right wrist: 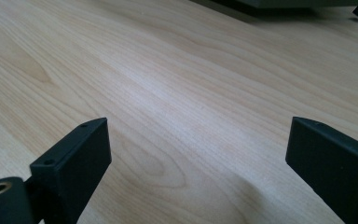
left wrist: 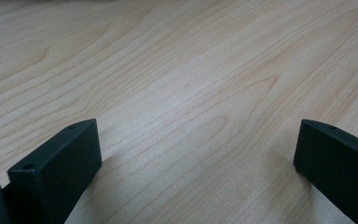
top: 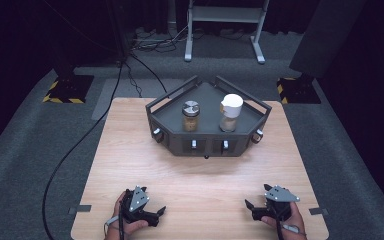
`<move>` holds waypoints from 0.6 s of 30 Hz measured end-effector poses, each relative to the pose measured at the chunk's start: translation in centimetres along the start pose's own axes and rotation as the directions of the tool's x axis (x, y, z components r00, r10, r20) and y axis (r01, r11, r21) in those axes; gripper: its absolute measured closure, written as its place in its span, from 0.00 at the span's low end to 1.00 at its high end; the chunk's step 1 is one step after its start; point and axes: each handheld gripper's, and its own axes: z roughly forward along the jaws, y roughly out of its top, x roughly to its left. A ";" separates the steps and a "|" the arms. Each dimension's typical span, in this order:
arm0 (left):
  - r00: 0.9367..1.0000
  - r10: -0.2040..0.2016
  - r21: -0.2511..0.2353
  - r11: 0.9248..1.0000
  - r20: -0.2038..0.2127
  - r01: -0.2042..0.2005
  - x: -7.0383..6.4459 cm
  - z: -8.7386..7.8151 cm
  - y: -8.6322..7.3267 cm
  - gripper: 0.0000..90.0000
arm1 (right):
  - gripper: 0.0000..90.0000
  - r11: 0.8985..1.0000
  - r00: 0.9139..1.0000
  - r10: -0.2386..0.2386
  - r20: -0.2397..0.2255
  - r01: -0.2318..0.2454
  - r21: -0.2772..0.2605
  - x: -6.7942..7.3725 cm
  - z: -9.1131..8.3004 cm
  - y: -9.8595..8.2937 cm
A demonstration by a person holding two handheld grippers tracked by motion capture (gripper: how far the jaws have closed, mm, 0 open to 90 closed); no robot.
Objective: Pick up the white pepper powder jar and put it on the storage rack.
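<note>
High view: left gripper (top: 161,210) and right gripper (top: 248,204) rest low on wooden table (top: 200,175), both empty, jaws spread wide. Two spice jars (top: 190,116) stand in grey tray (top: 180,140), well apart from both.

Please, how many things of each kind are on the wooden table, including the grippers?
Jars: 2, one with a silver lid and one with a white lid
Dark tray: 1
Grippers: 2, left gripper and right gripper, both open
Total: 5
</note>
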 end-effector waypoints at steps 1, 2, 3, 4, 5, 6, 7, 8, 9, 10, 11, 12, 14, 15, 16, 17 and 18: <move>1.000 0.000 0.000 1.000 0.000 0.000 0.0 0.0 0.0 0.01 | 0.08 1.000 1.000 0.002 -0.001 -0.002 0.002 0.0 0.0 -0.1; 1.000 0.000 0.000 1.000 0.000 0.000 0.0 0.0 0.0 0.01 | 0.08 1.000 1.000 0.005 -0.004 -0.005 0.004 0.0 0.1 -0.2; 1.000 0.000 0.000 1.000 0.000 0.000 0.0 0.0 0.0 0.01 | 0.08 1.000 1.000 0.009 -0.006 -0.009 0.005 0.0 0.1 -0.3; 1.000 0.000 0.000 1.000 0.000 0.000 0.0 0.0 0.0 0.01 | 0.08 1.000 1.000 0.013 -0.007 -0.013 0.005 -0.1 0.1 -0.4; 1.000 0.000 0.000 1.000 0.000 0.000 0.0 0.0 0.0 0.01 | 0.08 1.000 1.000 0.016 -0.008 -0.016 0.006 -0.1 0.2 -0.5; 1.000 0.000 0.000 1.000 0.000 0.000 0.0 0.0 0.0 0.01 | 0.08 1.000 1.000 0.018 -0.010 -0.018 0.009 -0.1 0.2 -0.5; 1.000 0.000 0.000 1.000 0.000 0.000 0.0 0.0 0.0 0.01 | 0.08 1.000 1.000 0.021 -0.013 -0.021 0.012 -0.1 0.2 -0.6; 1.000 0.000 0.000 1.000 0.000 0.000 0.0 0.0 0.0 0.01 | 0.08 1.000 1.000 0.018 -0.012 -0.018 0.016 -0.1 0.3 -0.6; 1.000 0.000 0.000 1.000 0.000 0.000 0.0 0.0 0.0 0.01 | 0.08 1.000 1.000 0.018 -0.014 -0.017 0.019 -0.1 0.3 -0.7; 1.000 0.000 0.000 1.000 0.000 0.000 0.0 0.0 0.0 0.01 | 0.08 1.000 1.000 0.019 -0.016 -0.019 0.022 -0.2 0.3 -0.7; 1.000 0.000 0.000 1.000 0.000 0.000 0.0 0.0 0.0 0.01 | 0.07 0.999 1.000 0.019 -0.017 -0.019 0.030 -0.2 0.3 -0.7; 1.000 0.000 0.000 1.000 0.001 0.000 0.0 0.0 0.0 0.01 | 0.08 0.999 1.000 0.023 -0.018 -0.022 0.031 -0.2 0.4 -0.7; 1.000 0.001 0.000 1.000 0.002 -0.001 0.0 0.0 0.0 0.01 | 0.08 0.999 0.999 0.033 -0.023 -0.032 0.033 -0.3 0.4 -0.7; 1.000 0.001 0.000 1.000 0.003 -0.001 0.0 0.0 0.0 0.01 | 0.08 0.999 0.999 0.035 -0.026 -0.034 0.034 -0.4 0.4 -0.7; 1.000 0.002 0.000 1.000 0.003 -0.002 0.0 0.0 0.0 0.01 | 0.08 0.999 0.999 0.041 -0.032 -0.040 0.035 -0.5 0.4 -0.8; 1.000 0.003 0.000 1.000 0.003 -0.003 0.0 0.0 0.0 0.01 | 0.08 0.998 0.998 0.049 -0.037 -0.048 0.034 -0.6 0.4 -0.8; 1.000 0.003 0.000 1.000 0.003 -0.003 0.0 0.0 0.0 0.01 | 0.07 0.998 0.998 0.056 -0.040 -0.054 0.032 -0.7 0.5 -0.9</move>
